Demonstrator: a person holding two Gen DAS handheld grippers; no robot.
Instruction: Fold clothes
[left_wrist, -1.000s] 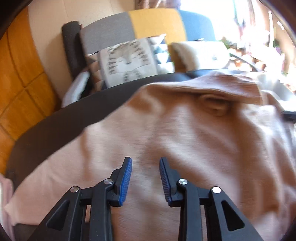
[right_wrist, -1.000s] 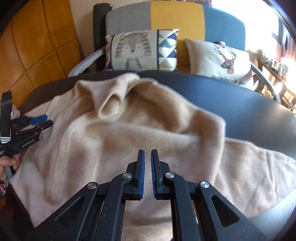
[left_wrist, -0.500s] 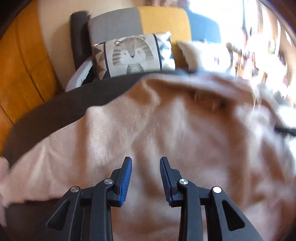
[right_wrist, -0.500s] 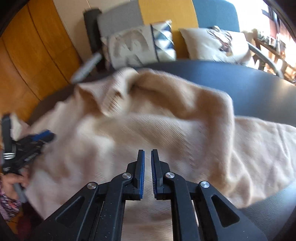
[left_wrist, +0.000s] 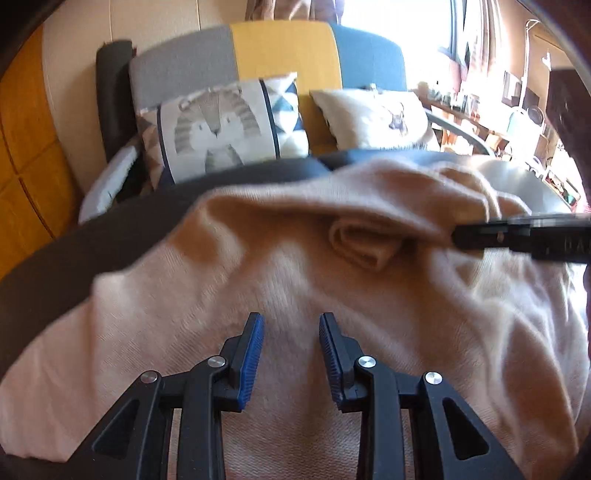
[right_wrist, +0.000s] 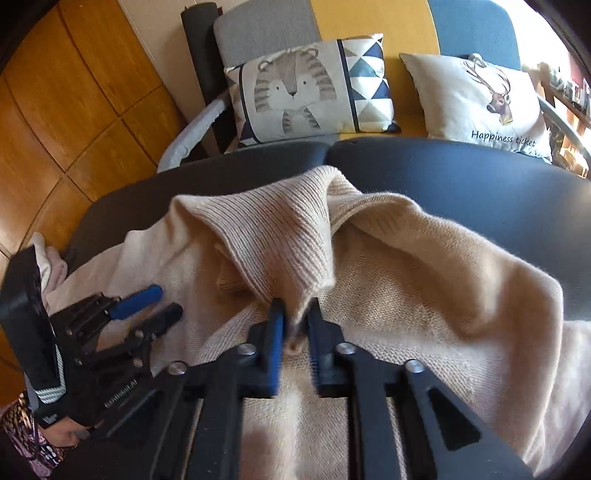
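Jaws of the right gripper (right_wrist: 295, 325), empty a second ago, now pinch the sweater's (right_wrist: 424, 295) ribbed cuff (right_wrist: 280, 243); the left gripper (left_wrist: 291, 332) stays parted above the knit.

A cream square cushion (right_wrist: 480, 99) printed with a brown stag's head carries the cursive dark line "Happiness ticket" along its lower edge, seen from the right wrist. Small white lettering runs along the black plastic body of the left gripper (right_wrist: 147, 306), too small to read. In the left wrist view nothing is legible.
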